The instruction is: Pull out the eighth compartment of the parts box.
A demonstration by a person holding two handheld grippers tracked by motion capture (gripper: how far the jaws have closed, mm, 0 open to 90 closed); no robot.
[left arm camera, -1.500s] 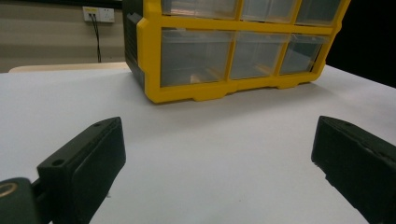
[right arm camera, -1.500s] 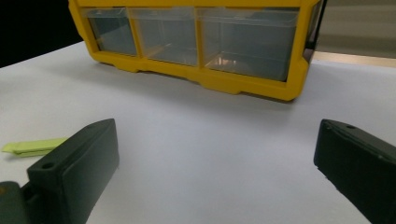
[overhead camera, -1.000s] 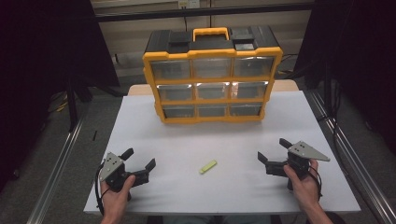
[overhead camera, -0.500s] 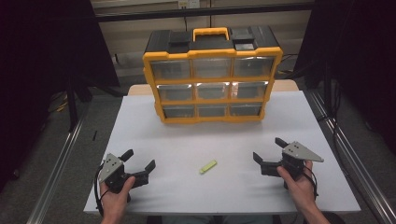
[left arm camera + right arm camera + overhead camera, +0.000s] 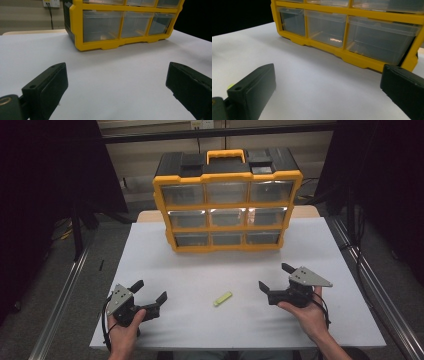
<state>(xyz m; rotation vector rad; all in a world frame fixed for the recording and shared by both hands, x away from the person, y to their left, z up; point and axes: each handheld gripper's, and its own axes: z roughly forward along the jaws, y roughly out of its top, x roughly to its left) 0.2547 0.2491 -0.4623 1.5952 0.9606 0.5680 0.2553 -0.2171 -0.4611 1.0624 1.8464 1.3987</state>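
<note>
As the right hand-held gripper has edged leftward over the last second (jaws spread, empty), the yellow-green piece on the desk lies near its left jaw, suggesting pickup comes next.

The right gripper, jaws spread wide and empty, is travelling leftward across the white table, closing on the small yellow-green piece that lies near the table's front edge; it is now nearer that piece than a second ago, though not touching it. The hand that carries it is shifting the same way. The left gripper, on the other side of the piece and likewise wide open, is easing slightly forward and toward it.
</note>
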